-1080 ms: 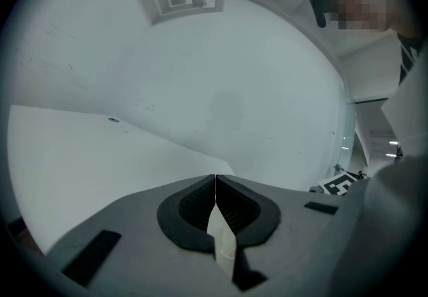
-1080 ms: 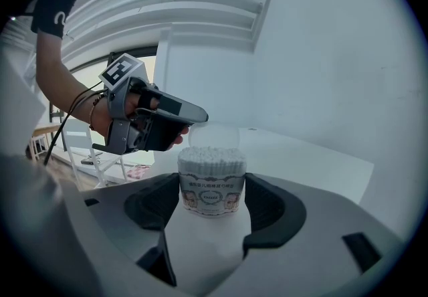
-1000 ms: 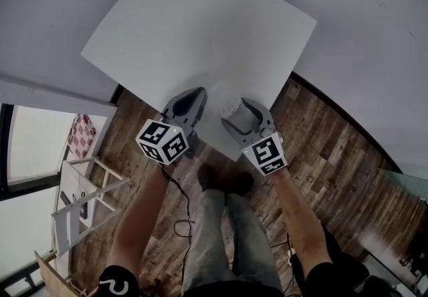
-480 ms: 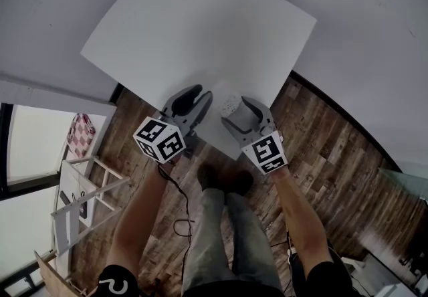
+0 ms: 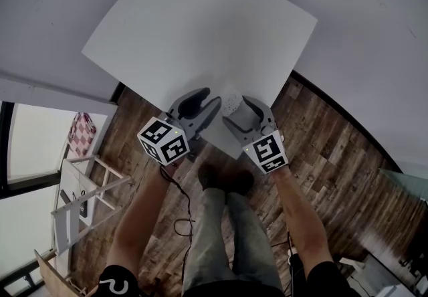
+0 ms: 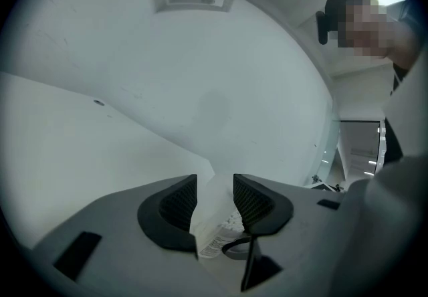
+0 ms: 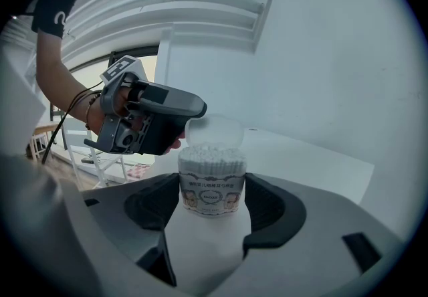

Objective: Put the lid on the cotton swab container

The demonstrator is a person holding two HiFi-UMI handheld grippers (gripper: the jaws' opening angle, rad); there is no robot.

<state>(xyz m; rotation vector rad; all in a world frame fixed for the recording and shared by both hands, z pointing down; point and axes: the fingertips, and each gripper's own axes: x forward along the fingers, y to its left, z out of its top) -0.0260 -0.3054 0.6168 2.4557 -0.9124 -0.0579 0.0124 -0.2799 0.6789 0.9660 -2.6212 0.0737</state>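
- Two claws meet at the near edge of the white worktop (image 5: 200, 21), with the left claw (image 6: 215, 188) just beside the right claw (image 7: 212, 185).
- The left claw's jaws were pressed together a second ago. They are opening now and stand apart, with the clear lid (image 7: 215, 132) between them.
- The lid tilts at the far side of the cotton swab container (image 5: 231, 101) and does not lie flat on it, so the swab tips show.
- The right claw grips the container by its sides and holds it upright, the same hold as before.
- In the head view, the left claw has shifted slightly toward the container.
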